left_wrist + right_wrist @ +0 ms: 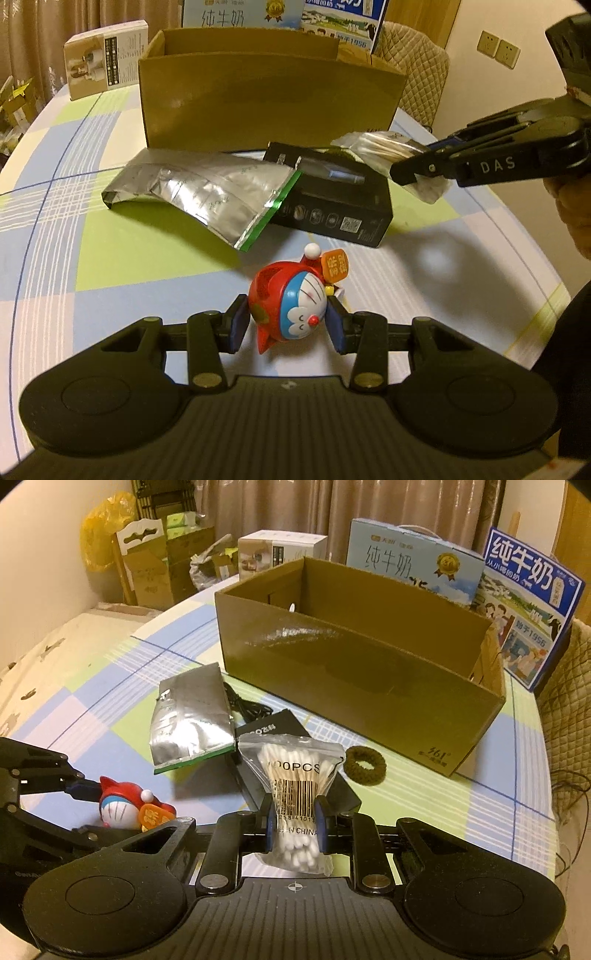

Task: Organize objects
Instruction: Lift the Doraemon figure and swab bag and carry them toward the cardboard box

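A round table under a blue, green and white checked cloth (110, 686), brown curtains (280, 506) drawn behind it, stacked cartons by the wall at ten o'clock in the right wrist view. Centre stage stands the open brown cardboard box (354, 672), and what shows of its inside holds nothing. Behind it, a pale blue milk carton (413, 565) and a darker blue milk carton (532, 605). In front of the box lie a crinkled silver foil pouch with a green edge (207, 192), resting partly on a flat black product box (343, 206), and a dark brown knitted hair ring (365, 764) at three o'clock. The left gripper (288, 325) has its pads clamped on a red-and-blue cartoon cat figurine (291, 306) down at the tabletop. The right gripper (295, 823) pinches a clear zip bag of cotton swabs (295, 775), raised over the black box.
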The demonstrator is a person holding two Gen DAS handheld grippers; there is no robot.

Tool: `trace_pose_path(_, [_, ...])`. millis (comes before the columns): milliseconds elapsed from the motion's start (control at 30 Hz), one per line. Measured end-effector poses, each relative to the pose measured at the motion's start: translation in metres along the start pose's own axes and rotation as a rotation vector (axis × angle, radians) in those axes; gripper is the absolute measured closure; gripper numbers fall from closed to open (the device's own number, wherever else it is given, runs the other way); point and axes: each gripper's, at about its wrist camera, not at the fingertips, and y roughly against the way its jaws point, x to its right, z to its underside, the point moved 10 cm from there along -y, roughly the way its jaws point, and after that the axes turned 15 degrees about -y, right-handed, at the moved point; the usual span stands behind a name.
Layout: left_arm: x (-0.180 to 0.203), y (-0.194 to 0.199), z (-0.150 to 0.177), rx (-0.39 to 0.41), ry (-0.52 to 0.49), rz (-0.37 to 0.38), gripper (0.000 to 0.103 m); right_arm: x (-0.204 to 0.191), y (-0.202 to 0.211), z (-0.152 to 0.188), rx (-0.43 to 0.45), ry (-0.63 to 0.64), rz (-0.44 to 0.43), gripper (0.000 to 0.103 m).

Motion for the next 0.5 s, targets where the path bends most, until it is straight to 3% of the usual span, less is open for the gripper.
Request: trace_pose_path(500, [-0.012,0.038,-0.043,0.067,0.016,-0.049,0.065,-0.006,0.031,-0.016,0.050,0.001,0.010,0.085])
